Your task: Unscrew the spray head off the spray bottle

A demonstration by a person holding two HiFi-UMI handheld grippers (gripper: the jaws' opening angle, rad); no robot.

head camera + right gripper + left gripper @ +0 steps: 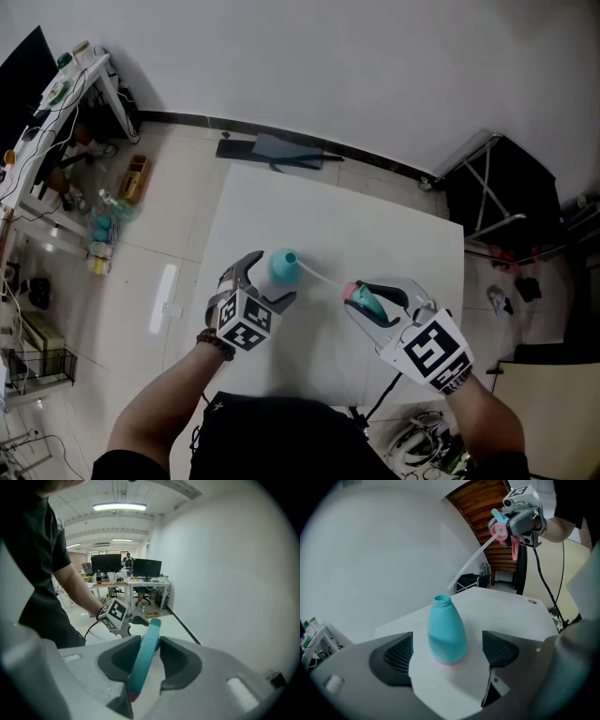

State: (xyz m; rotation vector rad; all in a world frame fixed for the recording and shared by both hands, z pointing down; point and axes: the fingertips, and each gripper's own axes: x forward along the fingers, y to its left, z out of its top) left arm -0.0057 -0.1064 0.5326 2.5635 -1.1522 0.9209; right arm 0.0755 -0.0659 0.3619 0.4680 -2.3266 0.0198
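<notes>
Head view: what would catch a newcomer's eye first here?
The teal bottle stands uncapped on the white table, between the left gripper's wide-open jaws, which do not touch it. To its right, the right gripper is shut on the teal and pink spray head, held apart from the bottle, its thin white tube trailing back toward the bottle's neck.

No lettering, brand, number or sign could be read anywhere in the scene. The only printed marks made out were black-and-white square patterns. One was borne on the left marker cube (246, 321) of the left gripper (274, 277), and one on the right marker cube (434, 350) of the right gripper (359, 300). These were coded patterns, not letters or figures.
</notes>
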